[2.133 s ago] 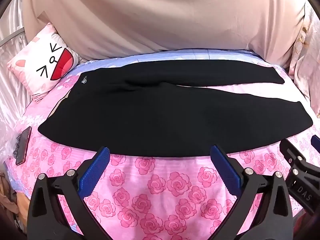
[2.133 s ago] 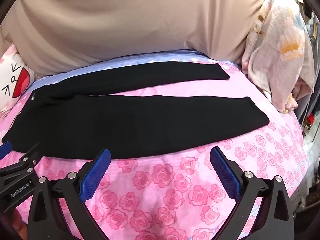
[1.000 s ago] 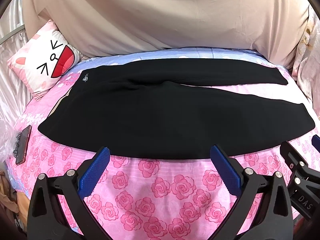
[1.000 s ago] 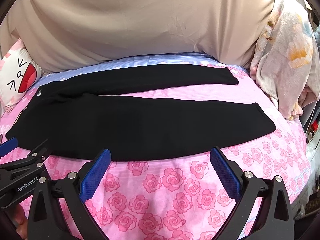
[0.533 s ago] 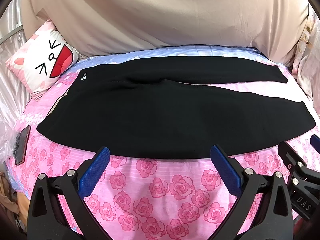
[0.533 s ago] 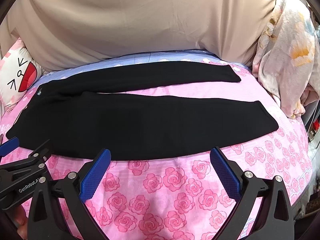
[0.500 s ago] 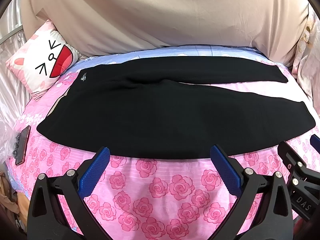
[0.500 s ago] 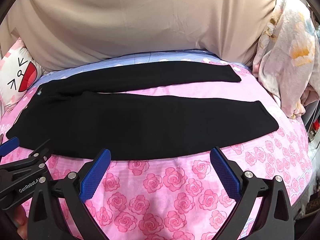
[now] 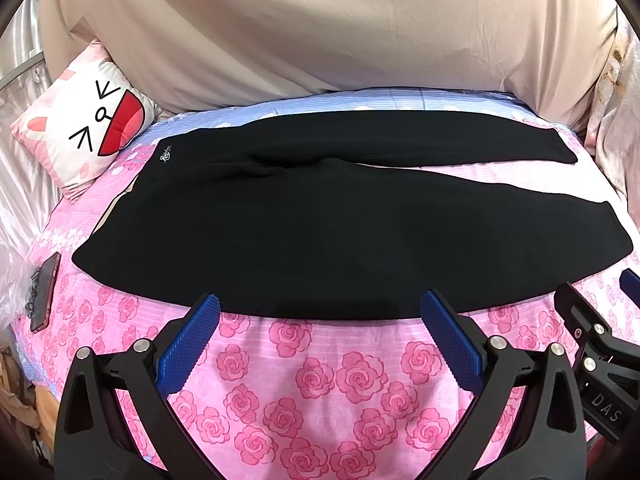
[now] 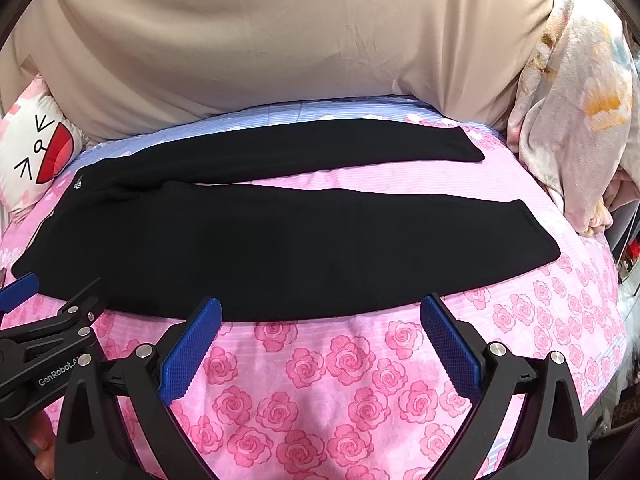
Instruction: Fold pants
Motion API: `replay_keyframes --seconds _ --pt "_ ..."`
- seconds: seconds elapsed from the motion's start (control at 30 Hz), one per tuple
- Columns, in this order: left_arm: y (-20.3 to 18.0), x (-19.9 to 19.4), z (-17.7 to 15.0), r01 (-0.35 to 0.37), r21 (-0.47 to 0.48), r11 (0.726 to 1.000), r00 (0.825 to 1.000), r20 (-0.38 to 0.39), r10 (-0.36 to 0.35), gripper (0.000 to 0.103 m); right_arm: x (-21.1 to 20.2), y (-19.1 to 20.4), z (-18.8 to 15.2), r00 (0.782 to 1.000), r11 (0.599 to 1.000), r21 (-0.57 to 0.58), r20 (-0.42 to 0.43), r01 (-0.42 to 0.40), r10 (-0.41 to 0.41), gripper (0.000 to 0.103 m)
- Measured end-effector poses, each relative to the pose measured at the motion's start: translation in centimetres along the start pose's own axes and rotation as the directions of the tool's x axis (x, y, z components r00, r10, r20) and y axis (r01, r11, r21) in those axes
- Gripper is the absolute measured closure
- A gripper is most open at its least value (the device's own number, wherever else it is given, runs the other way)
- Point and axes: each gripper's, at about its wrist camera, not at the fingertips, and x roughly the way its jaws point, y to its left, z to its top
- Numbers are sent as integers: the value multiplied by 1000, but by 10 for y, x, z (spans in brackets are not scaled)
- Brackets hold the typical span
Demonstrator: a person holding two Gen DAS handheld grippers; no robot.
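Note:
Black pants (image 9: 340, 232) lie flat on the pink rose bedsheet (image 9: 304, 392), waistband at the left, both legs running right and split apart. The same pants (image 10: 280, 240) fill the middle of the right wrist view. My left gripper (image 9: 320, 324) hovers open just before the near edge of the pants, nothing between its blue pads. My right gripper (image 10: 322, 326) is open too, at the near edge of the closer leg. Each gripper shows at the other view's side edge.
A cartoon-face pillow (image 9: 86, 128) leans at the far left. A phone (image 9: 44, 286) lies by the left bed edge. A beige cloth (image 9: 320, 28) covers the back. A floral blanket (image 10: 576, 92) is heaped at the right end of the bed.
Both views have risen and shifted slightly, with the pants sitting a bit differently in frame. The pants lie unmoved and both grippers stay open.

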Motion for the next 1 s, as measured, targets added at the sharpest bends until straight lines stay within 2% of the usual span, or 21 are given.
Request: replay_keyframes --seconds 1.0 --pt "-2 8 5 1 6 1000 1000 -15 -1 5 12 5 3 1000 1000 -8 -25 2 -3 5"
